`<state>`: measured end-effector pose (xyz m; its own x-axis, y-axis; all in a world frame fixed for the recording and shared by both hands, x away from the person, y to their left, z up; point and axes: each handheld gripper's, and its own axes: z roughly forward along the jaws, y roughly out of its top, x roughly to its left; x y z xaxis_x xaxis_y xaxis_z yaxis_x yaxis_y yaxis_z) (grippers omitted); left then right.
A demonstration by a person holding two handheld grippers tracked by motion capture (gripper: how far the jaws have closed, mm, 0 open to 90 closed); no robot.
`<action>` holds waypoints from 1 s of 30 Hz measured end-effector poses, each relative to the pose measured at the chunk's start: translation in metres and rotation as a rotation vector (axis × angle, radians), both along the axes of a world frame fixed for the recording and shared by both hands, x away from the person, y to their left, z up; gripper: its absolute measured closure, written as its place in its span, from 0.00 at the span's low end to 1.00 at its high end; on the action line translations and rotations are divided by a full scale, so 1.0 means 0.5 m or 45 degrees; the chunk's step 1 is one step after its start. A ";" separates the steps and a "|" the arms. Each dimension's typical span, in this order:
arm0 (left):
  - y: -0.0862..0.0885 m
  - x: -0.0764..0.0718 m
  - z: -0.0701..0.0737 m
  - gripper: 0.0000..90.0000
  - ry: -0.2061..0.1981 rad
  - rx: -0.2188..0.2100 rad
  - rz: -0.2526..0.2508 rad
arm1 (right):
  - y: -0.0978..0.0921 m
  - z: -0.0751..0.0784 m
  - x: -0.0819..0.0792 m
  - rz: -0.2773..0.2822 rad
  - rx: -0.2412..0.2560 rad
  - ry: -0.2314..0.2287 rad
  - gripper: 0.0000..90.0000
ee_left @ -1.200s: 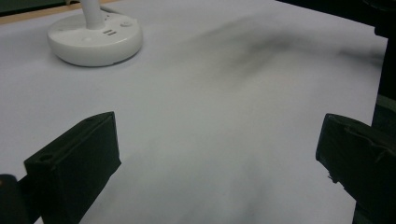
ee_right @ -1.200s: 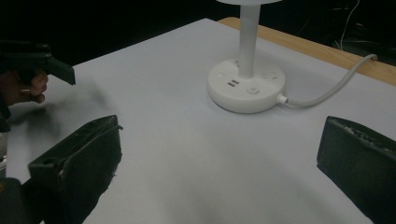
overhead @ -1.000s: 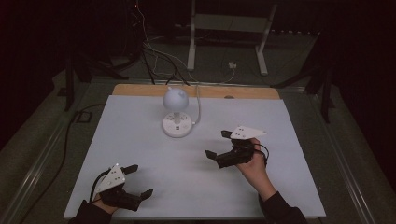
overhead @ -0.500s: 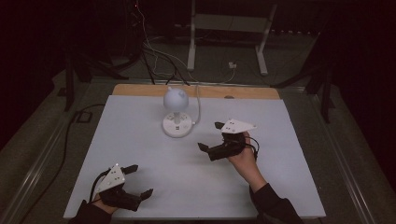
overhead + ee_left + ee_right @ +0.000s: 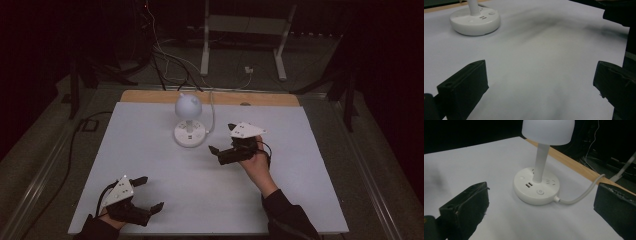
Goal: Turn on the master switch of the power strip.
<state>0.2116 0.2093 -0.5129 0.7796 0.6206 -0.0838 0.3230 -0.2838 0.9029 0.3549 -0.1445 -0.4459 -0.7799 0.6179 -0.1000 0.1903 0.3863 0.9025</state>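
Note:
A white desk lamp (image 5: 188, 119) with a round dome shade and a round base stands at the back middle of the white table top (image 5: 150, 165). Its base (image 5: 537, 187) carries USB sockets and a round button, and a white cable (image 5: 581, 193) leaves its right side. My right gripper (image 5: 222, 138) is open and held just right of the lamp base, pointing at it, nothing between its jaws. My left gripper (image 5: 150, 192) is open near the table's front left corner, low over the table. The lamp base (image 5: 475, 20) lies far ahead of it.
A wooden strip (image 5: 150, 96) runs along the table's back edge. Behind the table are a white stand's legs (image 5: 280, 60) and loose cables (image 5: 165, 55) on the dark floor. A black cable (image 5: 75, 145) trails off the left side.
My right gripper has moved left and a little toward the back, closer to the lamp base. The left gripper has stayed in place.

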 end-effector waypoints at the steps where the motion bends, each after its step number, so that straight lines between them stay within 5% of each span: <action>1: 0.000 0.000 0.000 0.00 0.000 -0.003 0.000 | 0.001 -0.001 0.002 -0.001 -0.002 0.003 0.00; 17: 0.001 0.000 0.000 0.00 -0.001 0.000 0.003 | 0.031 -0.028 0.036 0.008 -0.038 0.040 0.00; 22: 0.001 0.000 0.000 0.00 -0.001 0.001 0.002 | 0.037 -0.038 0.050 0.029 -0.023 0.107 0.00; 30: 0.001 0.000 0.000 0.00 0.001 -0.001 0.002 | 0.052 -0.058 0.069 0.018 -0.059 0.136 0.00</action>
